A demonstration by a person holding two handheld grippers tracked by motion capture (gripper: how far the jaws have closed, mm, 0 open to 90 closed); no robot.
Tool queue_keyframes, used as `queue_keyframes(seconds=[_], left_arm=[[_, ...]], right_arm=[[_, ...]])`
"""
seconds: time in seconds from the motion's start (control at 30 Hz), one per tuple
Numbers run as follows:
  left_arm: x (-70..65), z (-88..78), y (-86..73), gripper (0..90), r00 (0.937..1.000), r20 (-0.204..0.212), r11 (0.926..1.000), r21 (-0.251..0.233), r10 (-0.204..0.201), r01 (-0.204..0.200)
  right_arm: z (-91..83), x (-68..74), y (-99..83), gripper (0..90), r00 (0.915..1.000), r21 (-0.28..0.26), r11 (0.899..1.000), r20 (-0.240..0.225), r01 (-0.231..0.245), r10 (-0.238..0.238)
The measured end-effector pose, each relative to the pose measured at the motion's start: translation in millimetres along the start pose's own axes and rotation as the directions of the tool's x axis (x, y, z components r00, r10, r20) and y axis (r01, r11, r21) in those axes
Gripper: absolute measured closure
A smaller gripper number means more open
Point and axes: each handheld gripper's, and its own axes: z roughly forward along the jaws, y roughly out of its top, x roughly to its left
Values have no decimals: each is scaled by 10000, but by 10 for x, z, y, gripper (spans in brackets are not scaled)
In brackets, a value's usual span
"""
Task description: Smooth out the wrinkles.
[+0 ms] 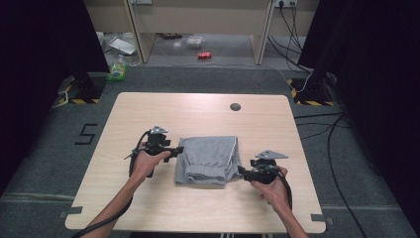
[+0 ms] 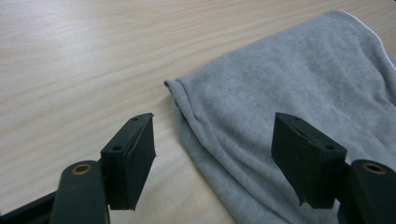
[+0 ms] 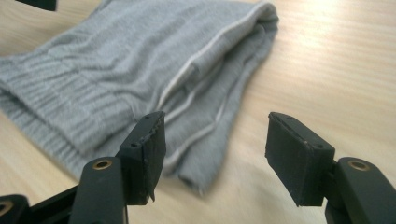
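Both hand-held grippers, left [image 1: 174, 149] and right [image 1: 242, 171], flank the folded grey cloth [image 1: 208, 159] on the tabletop [image 1: 148, 109], jaws spread, each touching or just beside an edge.

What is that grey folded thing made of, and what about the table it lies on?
The grey folded garment looks like soft knitted cloth, perhaps cotton jersey: matte, fuzzy, with a ribbed band and a thin white stripe near one edge. The table looks like pale wood or wood-look laminate: smooth, with fine straight grain lines and a slight sheen. Which of the two, the pictures leave open.
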Motion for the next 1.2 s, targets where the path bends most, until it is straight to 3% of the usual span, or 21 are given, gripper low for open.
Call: queue_keyframes(seconds=[0.4, 0.87, 0.93, 1.0, 1.13, 1.2], left_arm=[[-10, -317, -378, 195, 9999, 158, 10000, -88, -13, 15], [-111, -451, -867, 174, 9965, 22, 9954, 461, 838, -838], [-137, -463, -927, 171, 9937, -58, 9918, 620, 1121, -1115], [-165, -482, -981, 167, 9867, -261, 9846, 743, 1604, -1581], [-193, -554, -1051, 168, 9857, -269, 9839, 704, 1664, -1642], [-210, -581, -1090, 167, 9795, -467, 9779, 836, 1961, -1918]], right_arm=[[-205, -99, -227, 354, 9994, 10, 9999, 317, -122, 121], [-260, -65, -392, 283, 9990, 436, 9989, 409, -175, 157], [-265, -66, -431, 264, 9987, 535, 9985, 503, -130, 103], [-271, -70, -469, 260, 9986, 648, 9978, 528, -108, 74], [-322, -64, -544, 230, 9980, 802, 9967, 632, -99, 49], [-347, -60, -571, 225, 9976, 831, 9965, 686, -67, 10]])
